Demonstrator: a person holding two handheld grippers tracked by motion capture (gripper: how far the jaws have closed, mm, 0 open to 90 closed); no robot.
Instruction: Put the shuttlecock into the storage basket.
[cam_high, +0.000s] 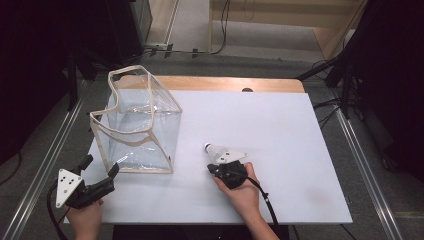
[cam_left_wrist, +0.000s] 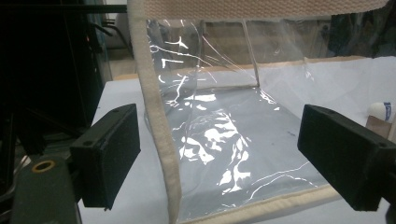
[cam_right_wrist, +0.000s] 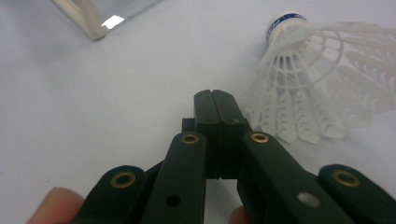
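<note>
— Facing the clear bag (cam_high: 137, 125), the left gripper (cam_left_wrist: 219, 158) has its jaws spread wide, its corner seam between them. Why?

— Probably to steady it.

— And the right gripper (cam_right_wrist: 215, 100)?

— Pressed together, empty. The shuttlecock (cam_right_wrist: 303, 84) lies on the white table (cam_high: 280, 130) just beside its tip, right of the bag.

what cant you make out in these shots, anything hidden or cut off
- Shuttlecock, high view: mostly hidden under the right tongs' grey plate; just its cork tip pokes out.
- Shuttlecock, right gripper view: feather skirt runs off the right edge; print on the blue cork band too small to read.
- Clear bag, left gripper view: top cut off by the frame; glare on the plastic blurs the inside.
- Left tongs, high view: dark against the floor, jaw shapes hard to trace.
</note>
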